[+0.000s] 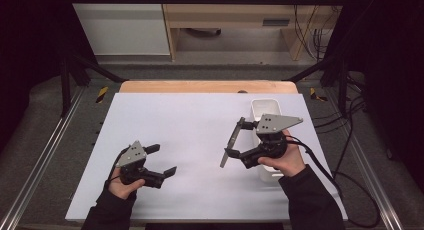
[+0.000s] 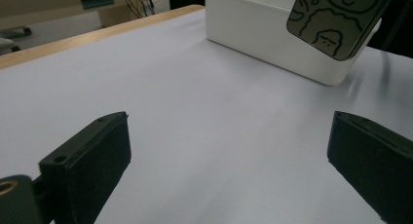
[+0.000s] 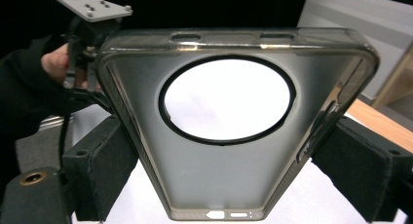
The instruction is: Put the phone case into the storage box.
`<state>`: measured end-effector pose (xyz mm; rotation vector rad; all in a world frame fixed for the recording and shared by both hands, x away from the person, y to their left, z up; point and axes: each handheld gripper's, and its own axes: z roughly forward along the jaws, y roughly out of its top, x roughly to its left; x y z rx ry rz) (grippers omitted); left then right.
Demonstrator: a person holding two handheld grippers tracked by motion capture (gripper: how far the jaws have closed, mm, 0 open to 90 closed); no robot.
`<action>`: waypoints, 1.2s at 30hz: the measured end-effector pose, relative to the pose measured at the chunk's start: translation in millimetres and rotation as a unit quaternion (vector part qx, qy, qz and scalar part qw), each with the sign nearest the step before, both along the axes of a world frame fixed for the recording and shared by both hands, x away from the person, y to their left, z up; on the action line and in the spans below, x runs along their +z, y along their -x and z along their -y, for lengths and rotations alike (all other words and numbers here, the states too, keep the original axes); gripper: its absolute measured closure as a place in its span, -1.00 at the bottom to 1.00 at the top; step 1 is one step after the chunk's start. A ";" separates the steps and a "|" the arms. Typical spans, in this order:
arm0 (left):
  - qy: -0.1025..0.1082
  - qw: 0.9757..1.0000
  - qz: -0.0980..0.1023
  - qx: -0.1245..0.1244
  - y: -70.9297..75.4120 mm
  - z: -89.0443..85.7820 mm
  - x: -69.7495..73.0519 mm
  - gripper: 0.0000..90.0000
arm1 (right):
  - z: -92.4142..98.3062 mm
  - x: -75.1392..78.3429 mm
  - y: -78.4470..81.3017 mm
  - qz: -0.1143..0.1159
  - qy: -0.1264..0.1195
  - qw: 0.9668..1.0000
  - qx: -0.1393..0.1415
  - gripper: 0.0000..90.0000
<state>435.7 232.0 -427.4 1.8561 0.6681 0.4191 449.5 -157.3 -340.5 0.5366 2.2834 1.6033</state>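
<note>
My right gripper (image 1: 234,138) is shut on a translucent grey phone case (image 1: 226,157), held edge-on above the right half of the white sheet (image 1: 190,125). In the right gripper view the case (image 3: 219,44) spans both jaws of that gripper (image 3: 234,168), its round camera hole facing me. From the left gripper view the case's back (image 2: 336,19) shows black cartoon drawings. My left gripper (image 1: 162,160) rests low at the sheet's front left, open, nothing between its pads (image 2: 87,158); its midpoint lies over bare sheet (image 2: 231,160).
A white rectangular bin (image 1: 265,107) stands at the sheet's right edge, behind and beneath the right hand; its wall (image 2: 272,36) is near the case. A wooden table edge (image 1: 207,86) runs along the back. Cables (image 1: 350,190) trail off right.
</note>
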 end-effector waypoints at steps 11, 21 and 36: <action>0.023 0.998 0.013 0.064 4.4 -36.2 -2.4 -0.97 | 10.7 9.4 -1.4 0.002 -0.011 0.999 -0.041 -0.74; 0.030 0.994 0.019 0.108 6.9 -59.7 -6.8 -0.98 | 21.9 18.9 -6.5 0.002 -0.015 0.996 -0.088 -0.74; 0.019 0.991 0.024 0.133 3.0 -64.1 -14.0 -0.99 | 32.4 32.0 -16.5 0.010 -0.016 0.990 -0.141 -0.74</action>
